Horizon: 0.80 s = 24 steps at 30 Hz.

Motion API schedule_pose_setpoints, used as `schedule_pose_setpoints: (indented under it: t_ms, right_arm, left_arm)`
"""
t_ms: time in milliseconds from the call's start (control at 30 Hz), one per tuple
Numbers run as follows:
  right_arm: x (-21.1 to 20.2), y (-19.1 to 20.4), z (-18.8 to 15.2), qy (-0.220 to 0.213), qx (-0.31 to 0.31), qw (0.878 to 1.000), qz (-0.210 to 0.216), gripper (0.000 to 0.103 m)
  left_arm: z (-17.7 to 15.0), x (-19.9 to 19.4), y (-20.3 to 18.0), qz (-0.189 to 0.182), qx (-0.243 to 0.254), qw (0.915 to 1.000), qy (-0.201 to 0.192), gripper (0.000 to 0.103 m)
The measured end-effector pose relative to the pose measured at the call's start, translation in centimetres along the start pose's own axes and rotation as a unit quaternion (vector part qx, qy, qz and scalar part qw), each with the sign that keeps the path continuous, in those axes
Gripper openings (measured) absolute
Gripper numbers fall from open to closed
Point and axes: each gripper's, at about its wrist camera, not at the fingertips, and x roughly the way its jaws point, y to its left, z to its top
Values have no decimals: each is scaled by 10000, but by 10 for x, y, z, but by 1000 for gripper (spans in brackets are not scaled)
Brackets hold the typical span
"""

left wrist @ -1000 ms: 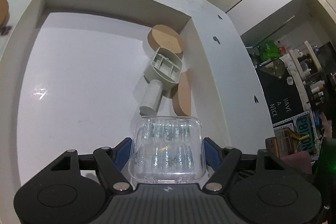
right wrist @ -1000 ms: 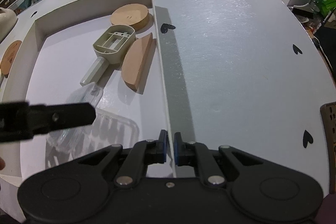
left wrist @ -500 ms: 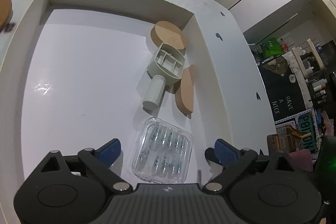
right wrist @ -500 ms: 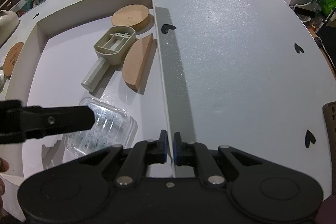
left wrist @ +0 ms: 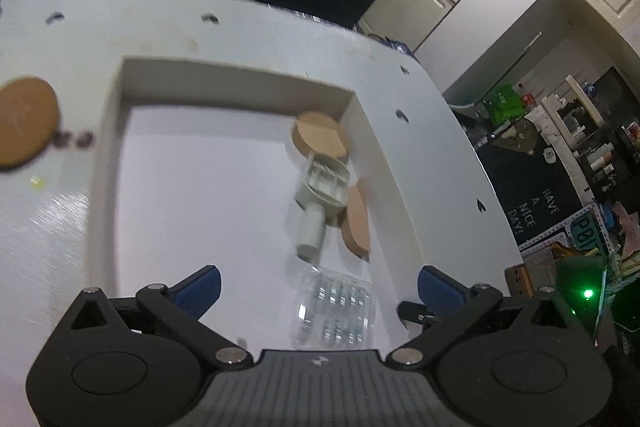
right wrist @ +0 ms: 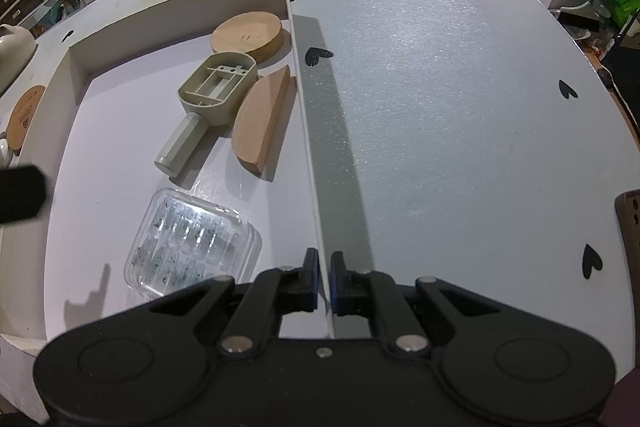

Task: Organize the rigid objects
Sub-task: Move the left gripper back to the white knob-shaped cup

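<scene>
Four items in white tray (left wrist: 108,163), left view: clear case (left wrist: 334,307) below wide-open left tool (left wrist: 316,287), jaws just opened, nothing gripped. Right view: right tool (right wrist: 324,277) pinched on tray wall; scoop (right wrist: 212,95), wood disc (right wrist: 248,35), half-round wood (right wrist: 264,119) beyond case; bench (right wrist: 460,107) beside.

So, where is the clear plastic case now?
The clear plastic case lies on the floor of the white tray, near its front, just below the grey plastic scoop and left of the right wall.
</scene>
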Motion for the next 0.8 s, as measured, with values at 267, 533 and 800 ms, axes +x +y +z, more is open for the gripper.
schedule_pose_setpoints:
  t_ms: [267, 533, 800]
  right_arm:
    - [0, -1, 0, 2, 7, 10000, 29, 6]
    - [0, -1, 0, -13, 72, 10000, 34, 7]
    - [0, -1, 0, -22, 104, 9999, 7, 7]
  left_arm:
    - [11, -41, 19, 335, 204, 9984, -397, 103]
    - [24, -70, 48, 805, 331, 9935, -734, 103]
    - [36, -93, 91, 1354, 290, 9853, -1001, 103]
